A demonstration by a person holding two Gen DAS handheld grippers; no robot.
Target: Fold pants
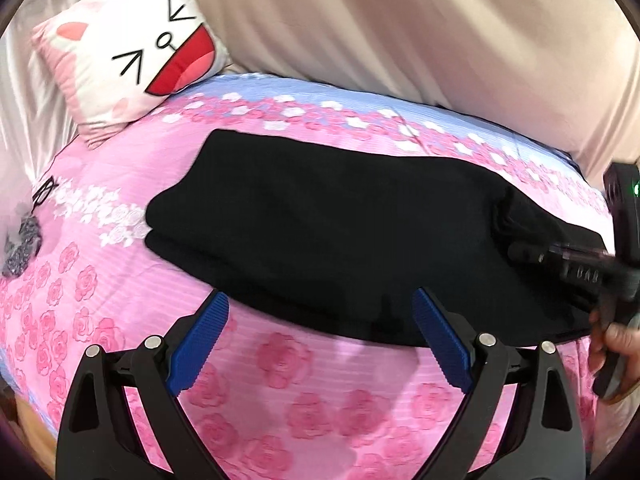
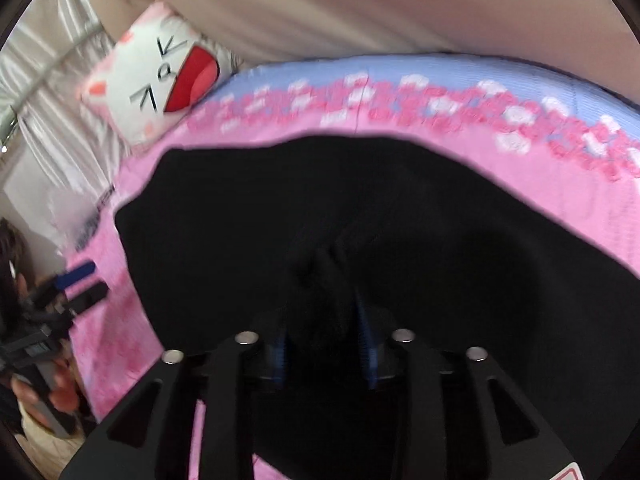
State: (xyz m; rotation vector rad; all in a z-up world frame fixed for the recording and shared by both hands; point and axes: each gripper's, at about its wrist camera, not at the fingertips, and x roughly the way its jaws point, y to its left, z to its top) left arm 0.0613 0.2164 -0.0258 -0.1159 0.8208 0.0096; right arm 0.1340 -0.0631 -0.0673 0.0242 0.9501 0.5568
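Note:
Black pants [image 1: 340, 236] lie folded in layers on a pink floral bedspread [image 1: 280, 392]. My left gripper [image 1: 320, 304] is open and empty, its blue pads [image 1: 200, 344] just short of the pants' near edge. My right gripper [image 2: 322, 320] is shut on a bunch of the pants' fabric [image 2: 320, 280] at their right end. In the left wrist view the right gripper [image 1: 532, 254] reaches in from the right onto the pants. In the right wrist view the left gripper [image 2: 84, 280] shows at the far left, open, beside the pants [image 2: 440, 220].
A white and pink cat-face pillow [image 1: 132, 52] leans at the back left of the bed. A beige curtain [image 1: 400, 20] hangs behind the bed. A dark patterned item [image 1: 22, 248] lies at the bed's left edge.

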